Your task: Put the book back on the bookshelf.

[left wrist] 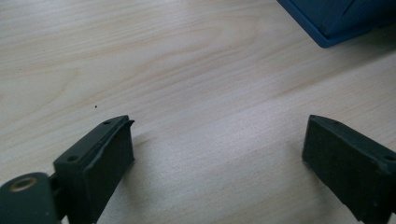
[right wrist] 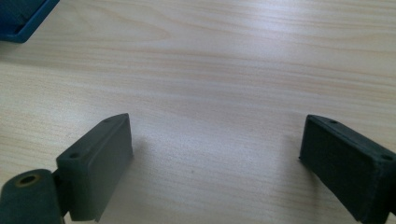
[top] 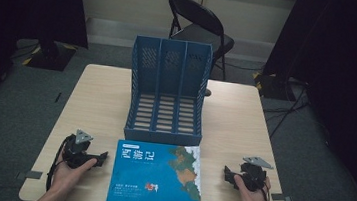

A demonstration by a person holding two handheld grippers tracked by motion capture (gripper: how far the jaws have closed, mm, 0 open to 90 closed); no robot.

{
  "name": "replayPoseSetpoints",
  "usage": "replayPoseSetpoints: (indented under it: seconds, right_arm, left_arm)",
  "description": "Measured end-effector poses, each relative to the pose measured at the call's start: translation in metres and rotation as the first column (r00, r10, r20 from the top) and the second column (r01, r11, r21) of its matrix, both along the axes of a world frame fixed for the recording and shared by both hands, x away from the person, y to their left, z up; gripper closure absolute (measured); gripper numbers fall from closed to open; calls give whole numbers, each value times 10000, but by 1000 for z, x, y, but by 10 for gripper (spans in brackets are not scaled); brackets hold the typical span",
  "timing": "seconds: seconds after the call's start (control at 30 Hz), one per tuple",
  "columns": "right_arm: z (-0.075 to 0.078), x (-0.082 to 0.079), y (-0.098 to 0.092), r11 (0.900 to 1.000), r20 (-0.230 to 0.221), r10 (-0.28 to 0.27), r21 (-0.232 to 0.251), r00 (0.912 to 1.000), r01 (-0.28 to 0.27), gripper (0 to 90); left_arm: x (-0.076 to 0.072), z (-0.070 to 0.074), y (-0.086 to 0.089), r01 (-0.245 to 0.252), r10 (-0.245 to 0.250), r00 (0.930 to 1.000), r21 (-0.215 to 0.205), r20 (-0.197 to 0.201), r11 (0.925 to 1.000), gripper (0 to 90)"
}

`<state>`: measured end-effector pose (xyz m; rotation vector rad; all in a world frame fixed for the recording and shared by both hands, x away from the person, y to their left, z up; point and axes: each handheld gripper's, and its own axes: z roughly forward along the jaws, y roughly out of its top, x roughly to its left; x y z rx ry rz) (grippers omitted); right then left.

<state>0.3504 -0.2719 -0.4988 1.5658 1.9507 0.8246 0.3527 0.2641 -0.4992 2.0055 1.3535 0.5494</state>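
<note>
Near edge of bench (top: 102, 92): blue book (top: 157, 177) lies flat, cover up, centred between both hands, slightly overhanging the front edge. Left gripper (top: 101, 159) rests just beside the book's left side, pointing toward it; jaws spread wide, bare wood between them, nothing held. Right gripper (top: 227, 175) sits near the book's right side, jaws likewise wide apart and empty. Just behind the book: blue three-slot file rack (top: 168, 87), upright, slots empty. Beyond the bench: black folding chair (top: 199, 25).

The blue book (top: 156, 176) on the counter (top: 101, 97) bears three large white Chinese characters, apparently "西游记"; its smaller print is too small to read.
</note>
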Motion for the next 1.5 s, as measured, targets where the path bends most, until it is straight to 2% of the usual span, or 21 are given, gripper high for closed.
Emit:
replayPoseSetpoints:
  seconds: [0.43, 0.57, 0.63, 0.73, 0.8, 0.83, 0.87, 0.9, 0.97, 1.0, 1.03, 1.1, 1.17, 1.2, 1.23, 1.27, 1.3, 1.33, 1.4, 1.43, 1.5]
  right_arm:
    - [5, -1, -1, 9986, -191, 136, 515, 9997, -126, 154]
    - [10, -3, 6, 9897, -693, 1012, 1085, 9925, -933, 190]
    - [15, -6, 13, 9823, -632, 1457, 1283, 9873, -1367, 238]
    - [24, -11, 21, 9644, -209, 2035, 1765, 9789, -1967, 296]
    - [45, -18, 28, 9452, 766, 2467, 2009, 9661, -2573, 364]
    - [45, -18, 28, 9452, 766, 2467, 2009, 9661, -2573, 364]
    - [57, -20, 31, 9279, 1194, 2673, 2357, 9562, -2888, 401]
    - [57, -20, 31, 9279, 1194, 2673, 2357, 9562, -2888, 401]
    - [70, -21, 34, 9114, 1620, 2972, 2456, 9410, -3301, 419]
    - [83, -22, 40, 8939, 1961, 3324, 2465, 9225, -3745, 424]
    - [83, -22, 40, 8939, 1961, 3324, 2465, 9225, -3745, 424]
    - [102, -19, 52, 8718, 2429, 3796, 2290, 8927, -4330, 434]
    - [107, -17, 57, 8624, 2470, 3978, 2280, 8836, -4520, 443]
    - [115, -11, 68, 8456, 2480, 4415, 2063, 8623, -4923, 477]
    - [115, -11, 68, 8456, 2480, 4415, 2063, 8623, -4923, 477]
    - [116, -8, 76, 8351, 2403, 4651, 2003, 8521, -5123, 489]
    - [114, -5, 79, 8322, 2341, 4733, 1972, 8492, -5182, 503]
    - [111, -3, 82, 8299, 2240, 4798, 1977, 8483, -5216, 533]
    - [107, -1, 85, 8318, 2135, 4783, 2012, 8519, -5174, 550]
    - [102, 1, 86, 8308, 2033, 4780, 2112, 8545, -5150, 578]
    - [90, 3, 88, 8229, 1831, 4817, 2419, 8570, -5142, 610]
  left_arm:
    - [-4, 7, 2, 253, -252, 9991, 39, -341, 9997, 230]
    - [-12, 17, 1, 429, -425, 9988, 176, -236, 9989, 306]
    - [-18, 25, 0, 623, -626, 9979, -227, -140, 9978, 325]
    - [-24, 33, -3, 900, -920, 9956, -865, -190, 9922, 345]
    - [-26, 37, -8, 1254, -1310, 9909, -1417, -311, 9819, 404]
    - [-26, 37, -8, 1254, -1310, 9909, -1417, -311, 9819, 404]
    - [-29, 42, -12, 1404, -1438, 9895, -1349, -151, 9809, 412]
    - [-29, 42, -12, 1404, -1438, 9895, -1349, -151, 9809, 424]
    - [-32, 51, -13, 1456, -1456, 9893, -1358, 101, 9800, 427]
    - [-34, 59, -14, 1562, -1530, 9877, -1707, 317, 9729, 437]
    - [-34, 59, -14, 1562, -1530, 9877, -1707, 317, 9729, 442]
    - [-35, 70, -18, 1514, -1454, 9882, -1702, 475, 9737, 456]
    - [-33, 79, -22, 1841, -1769, 9825, -1586, 581, 9700, 455]
    - [-30, 87, -26, 2109, -2016, 9771, -1822, 683, 9604, 454]
    - [-30, 87, -26, 2109, -2016, 9771, -1822, 683, 9604, 453]
    - [-29, 94, -32, 2142, -2008, 9747, -1524, 982, 9648, 453]
    - [-29, 94, -32, 2142, -2008, 9747, -1524, 982, 9648, 452]
    - [-31, 97, -36, 1893, -1788, 9791, -1128, 971, 9754, 452]
    - [-33, 97, -39, 1886, -1777, 9782, -1019, 1071, 9767, 453]
    - [-35, 96, -38, 1926, -1791, 9756, -1031, 1274, 9758, 476]
    - [-37, 92, -35, 1991, -1858, 9777, -1502, 978, 9684, 485]
